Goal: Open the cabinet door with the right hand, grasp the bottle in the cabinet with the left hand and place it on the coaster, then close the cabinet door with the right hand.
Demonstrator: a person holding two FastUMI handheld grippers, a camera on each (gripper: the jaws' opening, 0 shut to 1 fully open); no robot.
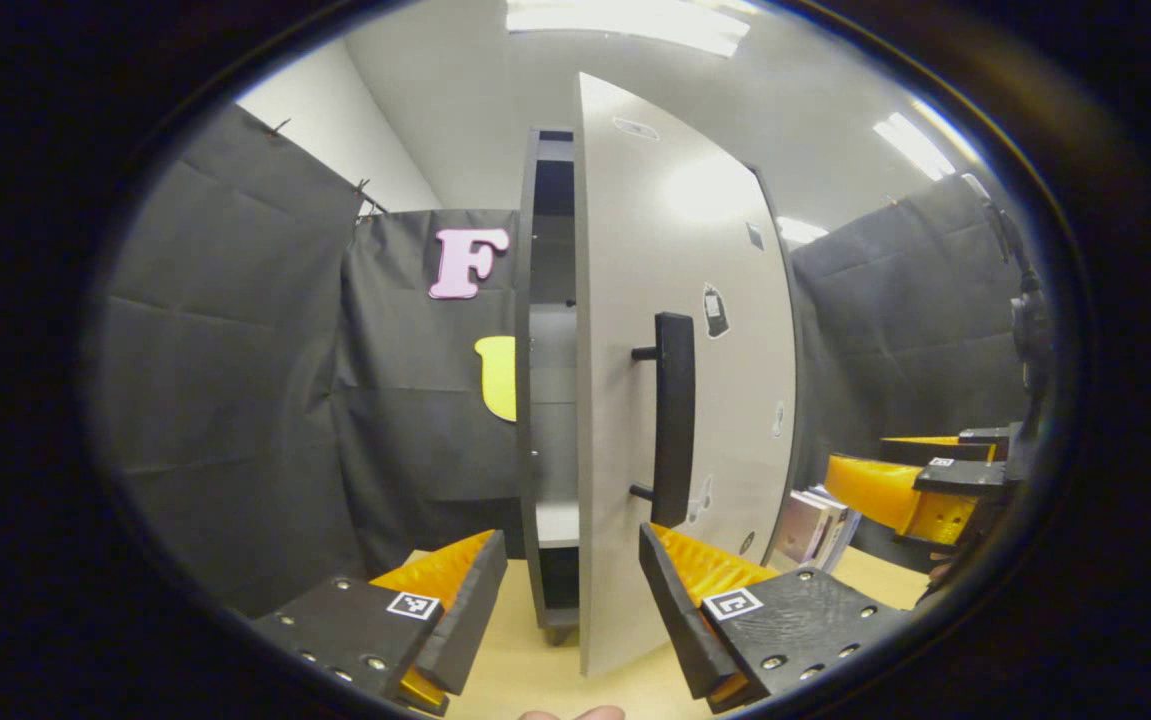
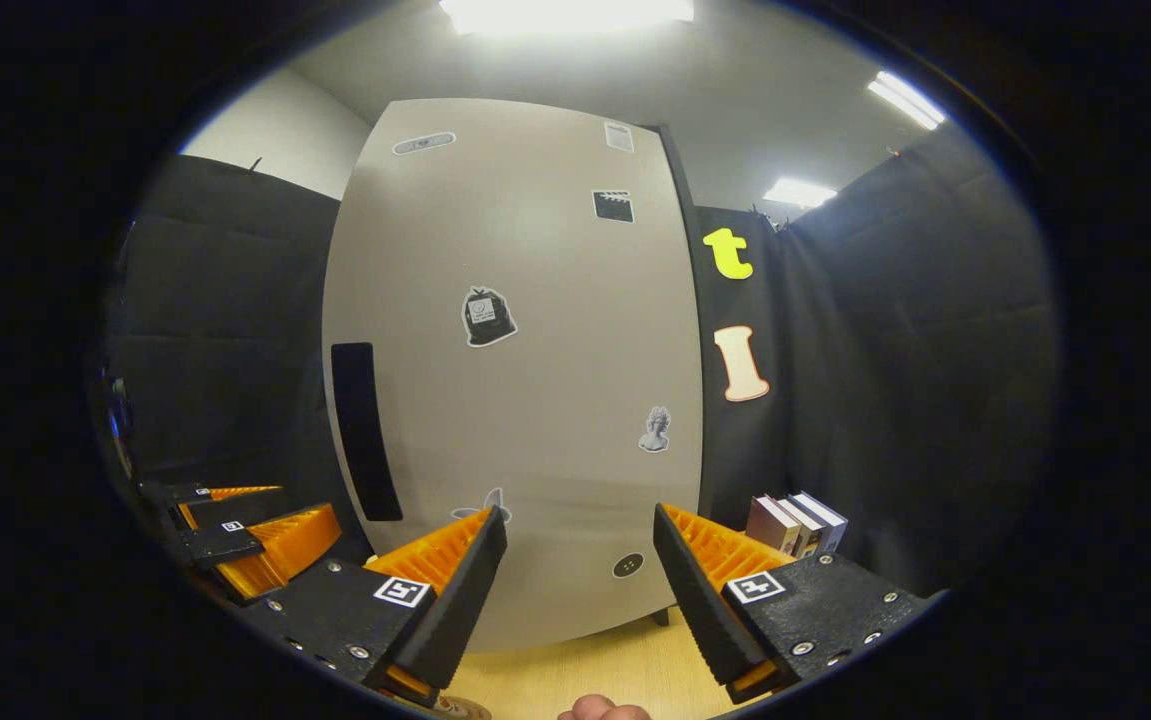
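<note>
Door-opening step: cabinet door point(image 1: 680, 330) ajar, handle point(image 1: 674, 415) at 1 o'clock. Left gripper point(image 1: 575, 600), right gripper point(image 2: 575, 590) spread, empty. Next: swing wider.

Grey cabinet door point(image 1: 675, 330) ajar, upright; black bar handle point(image 1: 673, 415) near free edge.

The cabinet door point(image 1: 680, 330) stands ajar and covers most of the cabinet's inside point(image 1: 553, 400); only a narrow strip of shelves shows past its edge, and whether a bottle stands there cannot be told. In the right gripper view the same door point(image 2: 525, 400) hides the cabinet body entirely. The stickers point(image 2: 487, 316) on the door are too small to make out. The books point(image 2: 795, 522) are partly hidden behind a finger point(image 2: 705, 560).
</note>
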